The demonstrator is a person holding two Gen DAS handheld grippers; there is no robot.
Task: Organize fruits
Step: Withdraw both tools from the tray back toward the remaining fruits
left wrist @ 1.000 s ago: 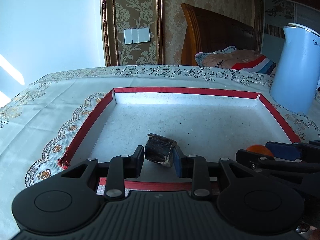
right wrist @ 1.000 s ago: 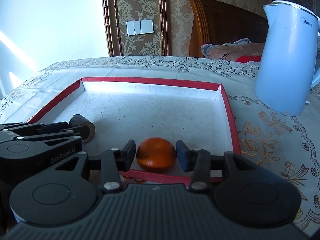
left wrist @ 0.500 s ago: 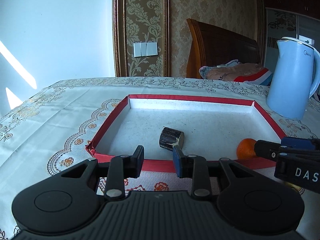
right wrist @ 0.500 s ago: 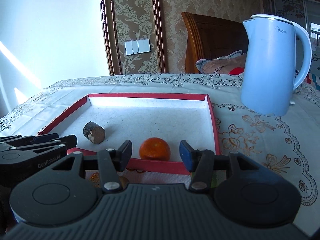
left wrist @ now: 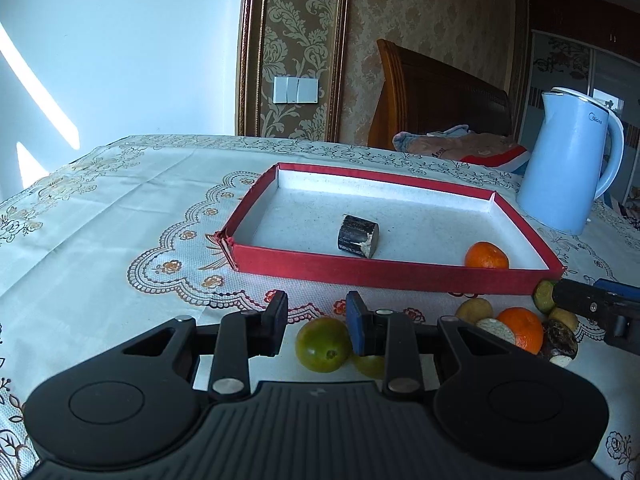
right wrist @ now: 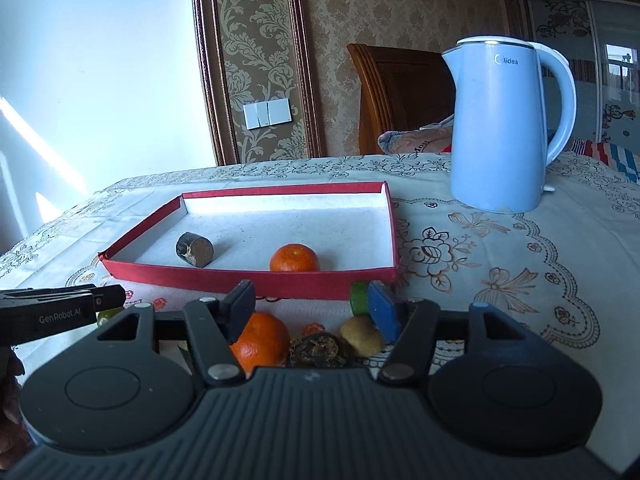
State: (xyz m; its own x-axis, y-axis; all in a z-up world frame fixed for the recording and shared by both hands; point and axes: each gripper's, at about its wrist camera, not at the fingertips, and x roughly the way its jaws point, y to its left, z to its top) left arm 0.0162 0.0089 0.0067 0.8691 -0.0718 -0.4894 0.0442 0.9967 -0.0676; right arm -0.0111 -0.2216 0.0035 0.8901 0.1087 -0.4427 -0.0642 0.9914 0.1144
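left wrist view: two pieces in the red tray (left wrist: pixel 384 274), one orange (left wrist: pixel 486 255), one dark cylinder (left wrist: pixel 358 235); left hand-held gripper (left wrist: pixel 316 322) narrow, empty; right hand-held gripper (right wrist: pixel 308 310) has just been widening, empty.

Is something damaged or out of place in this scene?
Yes. The red tray's near-left corner is torn and frayed. Inside the tray, a dark cut stump lies beside the orange; it does not look like a fruit.

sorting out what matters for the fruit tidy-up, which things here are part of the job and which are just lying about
Part of the job:
- red tray
- orange in the tray
- dark cut piece in the tray
- loose fruit pile before the tray
- green fruit

Just lying about:
- blue kettle
- patterned tablecloth
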